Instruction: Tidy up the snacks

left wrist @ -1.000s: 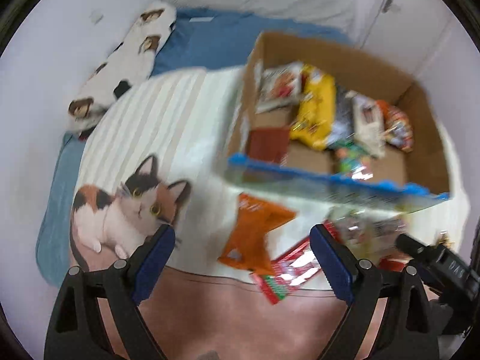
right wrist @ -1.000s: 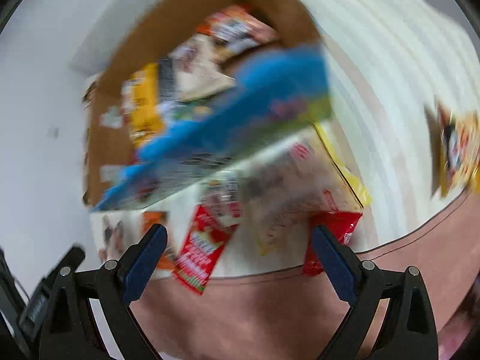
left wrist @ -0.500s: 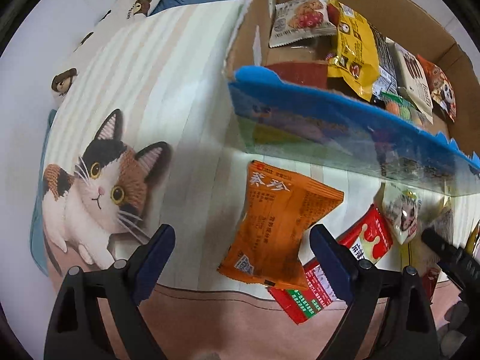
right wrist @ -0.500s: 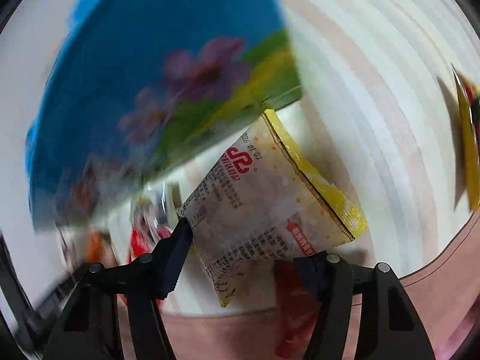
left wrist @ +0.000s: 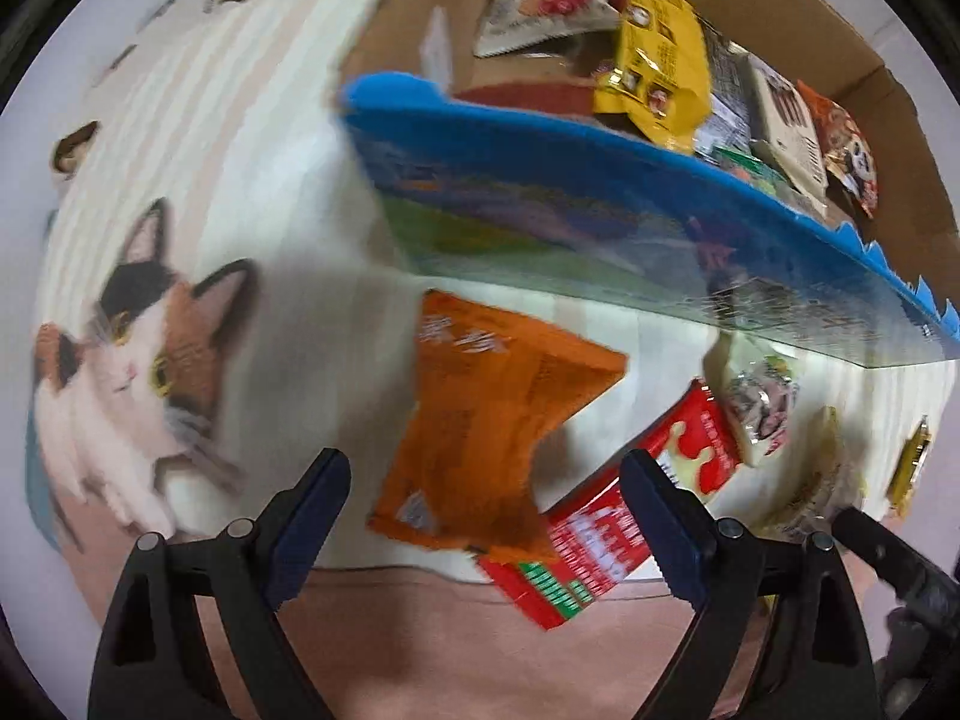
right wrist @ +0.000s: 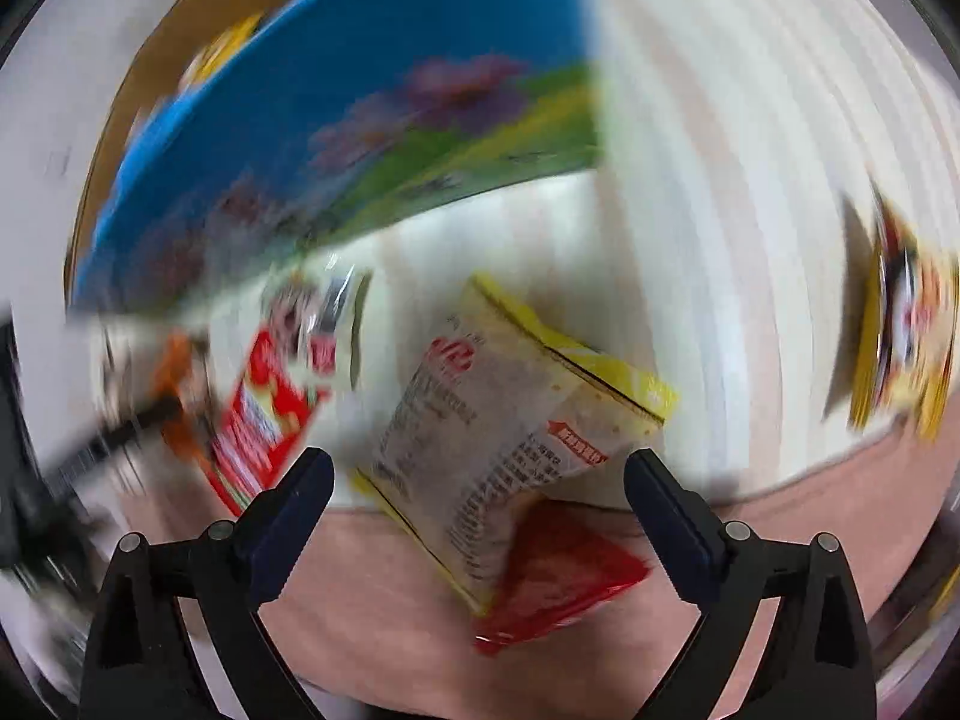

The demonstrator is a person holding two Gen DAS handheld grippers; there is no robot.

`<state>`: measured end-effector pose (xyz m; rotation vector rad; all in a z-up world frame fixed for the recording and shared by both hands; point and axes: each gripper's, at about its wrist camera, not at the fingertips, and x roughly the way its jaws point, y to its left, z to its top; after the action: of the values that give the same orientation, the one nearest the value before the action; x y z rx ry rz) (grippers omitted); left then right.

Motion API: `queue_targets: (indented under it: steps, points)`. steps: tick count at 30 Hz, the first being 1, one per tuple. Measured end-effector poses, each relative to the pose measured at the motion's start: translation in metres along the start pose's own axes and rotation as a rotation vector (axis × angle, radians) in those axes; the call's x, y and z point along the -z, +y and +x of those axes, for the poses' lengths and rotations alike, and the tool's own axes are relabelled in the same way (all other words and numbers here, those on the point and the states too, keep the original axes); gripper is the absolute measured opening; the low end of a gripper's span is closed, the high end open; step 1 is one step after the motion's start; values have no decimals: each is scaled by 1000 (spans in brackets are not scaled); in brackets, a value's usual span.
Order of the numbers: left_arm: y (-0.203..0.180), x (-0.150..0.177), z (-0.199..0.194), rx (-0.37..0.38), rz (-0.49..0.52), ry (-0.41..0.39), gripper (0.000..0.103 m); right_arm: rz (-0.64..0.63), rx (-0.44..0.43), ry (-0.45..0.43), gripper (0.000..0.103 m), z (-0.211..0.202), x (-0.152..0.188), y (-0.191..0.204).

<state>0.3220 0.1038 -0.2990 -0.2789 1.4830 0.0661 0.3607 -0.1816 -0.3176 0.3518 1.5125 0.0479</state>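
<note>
With both grippers' fingers wide and empty, you're picking: right gripper (right wrist: 479, 474) straddles the yellow pack (right wrist: 510, 426); close, then box (left wrist: 780, 0) it.

The left hand-held gripper (left wrist: 486, 507) has two black plastic arms of open, triangular frame shape, each tipped with a flat dark-blue pad (left wrist: 312, 516) and fastened by round silver screws (left wrist: 240, 528). The right hand-held gripper (right wrist: 480, 501) is built alike: black frame arms, dark-blue pads (right wrist: 666, 516), silver screw heads (right wrist: 737, 531) at the joints.
</note>
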Motion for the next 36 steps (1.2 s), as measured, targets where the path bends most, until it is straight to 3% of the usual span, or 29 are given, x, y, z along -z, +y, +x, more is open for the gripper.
queue_targets:
  steps: [4, 6, 7, 13, 22, 25, 27, 32, 36]
  points:
    - [-5, -11, 16, 0, 16, 24, 88, 186, -53, 20, 98, 22, 1, -12]
    - [-4, -11, 19, -22, 16, 15, 52, 203, -54, 4, 85, 27, 2, -11]
    - [-2, -11, 21, -40, 17, 17, 47, 190, -22, -7, 72, 29, 3, -8]
    - [13, 11, 15, -50, -6, 5, 44, -23, 31, -7, 58, 27, -1, 28]
    - [36, 74, 15, -44, -88, 51, 44, -425, 50, 173, 58, 45, 50, 108]
    - [35, 84, 30, -50, -93, 74, 45, -424, 69, 197, 61, 61, 53, 113]
    - [32, 84, 36, -59, -94, 73, 47, -377, 73, 179, 70, 67, 55, 114]
    - [5, 89, 46, -93, -75, 53, 44, -251, 79, 121, 70, 68, 67, 98]
    - [-16, 97, 35, -79, -75, 44, 41, -268, 87, 98, 56, 65, 87, 86]
